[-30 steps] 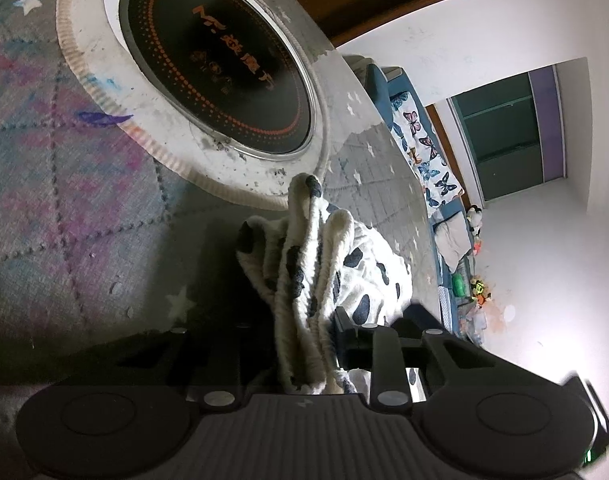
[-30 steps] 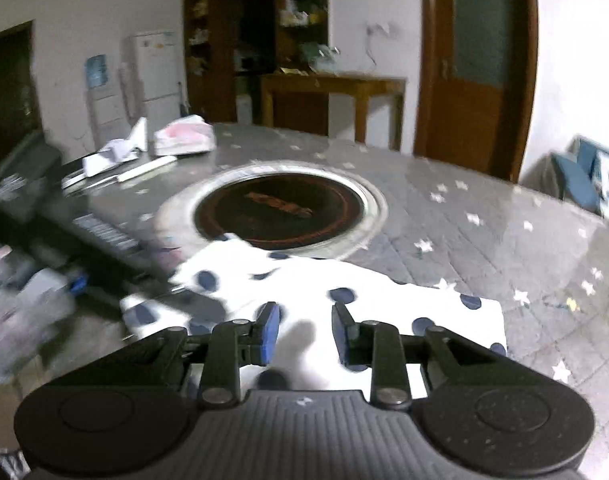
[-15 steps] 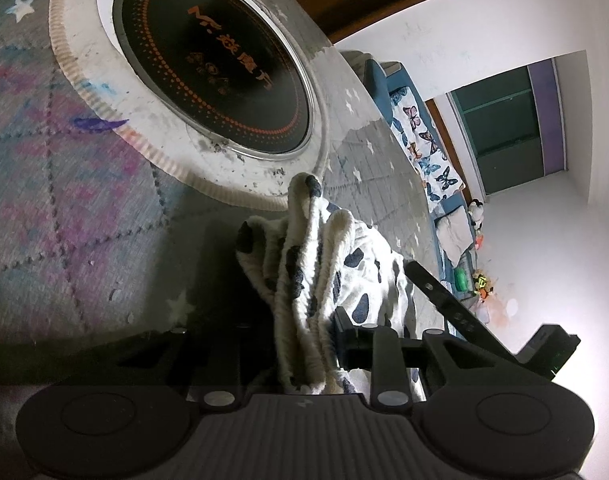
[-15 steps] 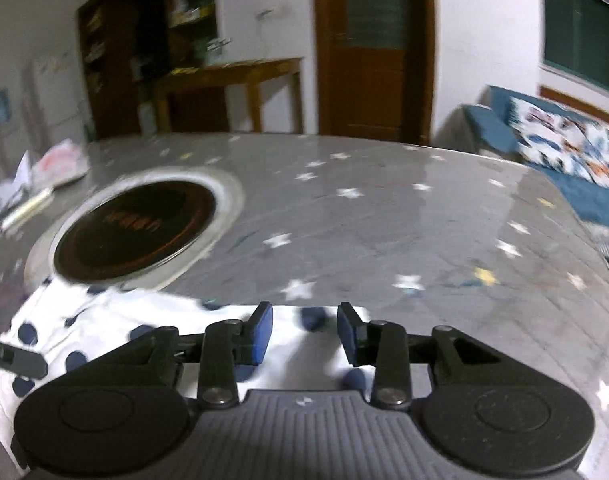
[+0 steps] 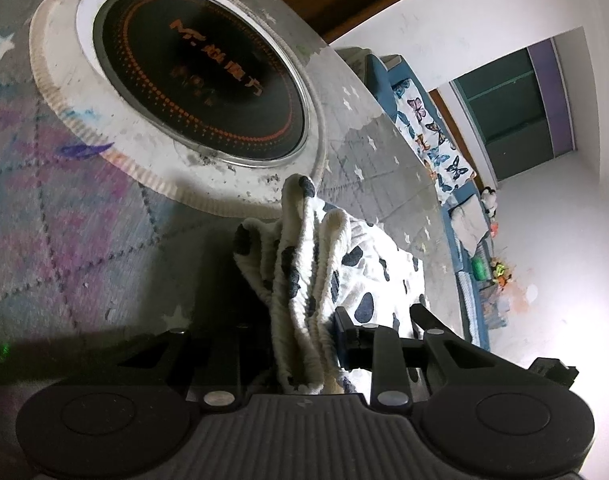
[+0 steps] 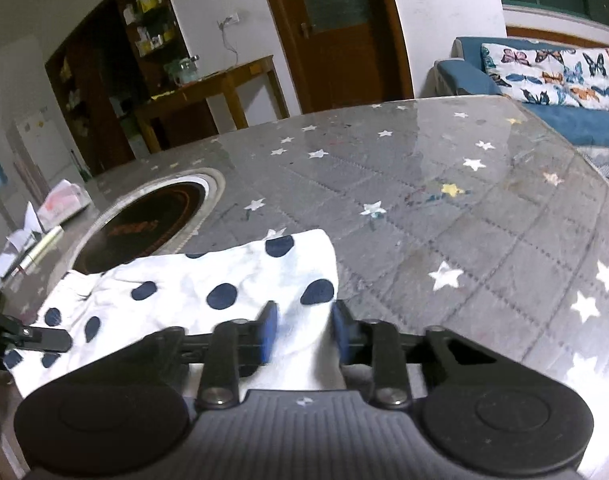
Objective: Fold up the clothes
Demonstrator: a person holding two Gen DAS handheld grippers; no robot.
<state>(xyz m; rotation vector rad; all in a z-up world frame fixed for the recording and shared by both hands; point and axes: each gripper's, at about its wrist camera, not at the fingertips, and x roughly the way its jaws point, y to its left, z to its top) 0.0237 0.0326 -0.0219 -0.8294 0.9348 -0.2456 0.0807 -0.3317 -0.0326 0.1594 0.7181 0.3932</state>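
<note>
Since a second ago the right gripper (image 6: 304, 332) has swung from the garment's middle to its near right corner, and its jaws have just been closing, with the white cloth between the blue pads, which pinch it there. Beyond them the polka-dot garment (image 6: 192, 288) lies flat on the table (image 6: 444, 208), white with dark blue dots, its far edge reaching the rim of the round cooktop (image 6: 144, 224). From the other side, the left gripper (image 5: 304, 340) is clamped on a bunched, pleated fold of the same garment (image 5: 300, 264), which rises in ridges between its fingers, the rest spreading flat to the right. Farther off stands a blue sofa (image 6: 576, 120) with butterfly cushions.
</note>
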